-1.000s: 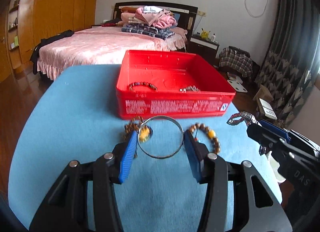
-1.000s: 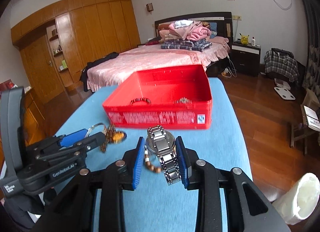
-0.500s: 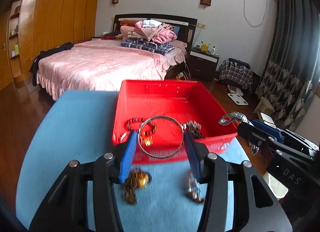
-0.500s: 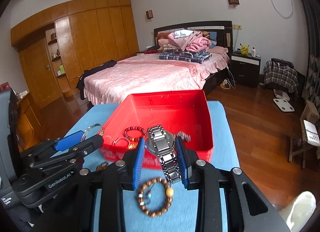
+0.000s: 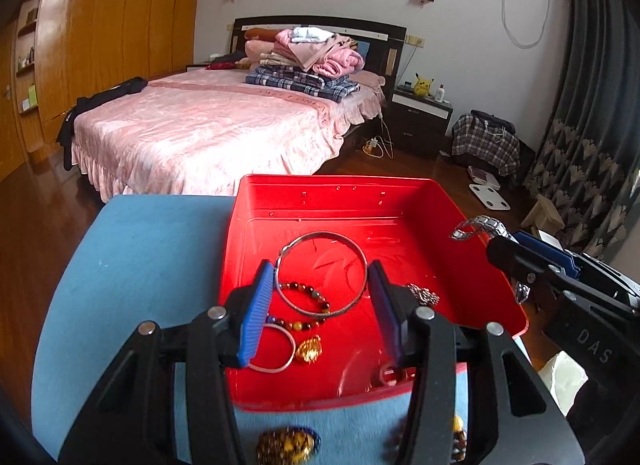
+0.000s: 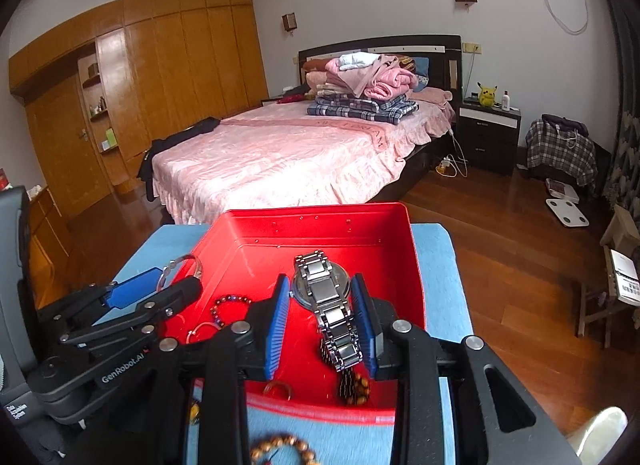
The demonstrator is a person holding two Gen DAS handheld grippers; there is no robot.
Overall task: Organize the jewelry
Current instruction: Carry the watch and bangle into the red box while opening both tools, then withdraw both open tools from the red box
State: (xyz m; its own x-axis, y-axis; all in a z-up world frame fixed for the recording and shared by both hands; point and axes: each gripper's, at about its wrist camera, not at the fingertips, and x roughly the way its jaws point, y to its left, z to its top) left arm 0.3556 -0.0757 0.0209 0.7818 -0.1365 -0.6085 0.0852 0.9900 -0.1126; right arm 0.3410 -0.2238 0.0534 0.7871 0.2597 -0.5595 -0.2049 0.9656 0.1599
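My left gripper (image 5: pixel 322 301) is shut on a silver bangle (image 5: pixel 322 272) and holds it above the red tin box (image 5: pixel 336 193). My right gripper (image 6: pixel 323 315) is shut on a steel watch (image 6: pixel 327 301) and holds it above the same box (image 6: pixel 312 215). In the box lie a dark bead bracelet (image 5: pixel 308 293), a thin white ring bangle (image 5: pixel 276 349), a gold pendant (image 5: pixel 308 349) and a small chain piece (image 5: pixel 424 295). On the blue cloth (image 5: pixel 132 249) in front of the box lie a gold-brown beaded piece (image 5: pixel 286 443) and a wooden bead bracelet (image 6: pixel 280 447).
The table's right edge drops to a wooden floor (image 6: pixel 500 249). A pink bed (image 5: pixel 208 133) stands behind the table. A white roll (image 6: pixel 596 431) shows at the lower right.
Both grippers have lifted from the cloth and moved forward, carrying the bangle and the watch over the red box. The loose bracelets stay behind on the cloth.
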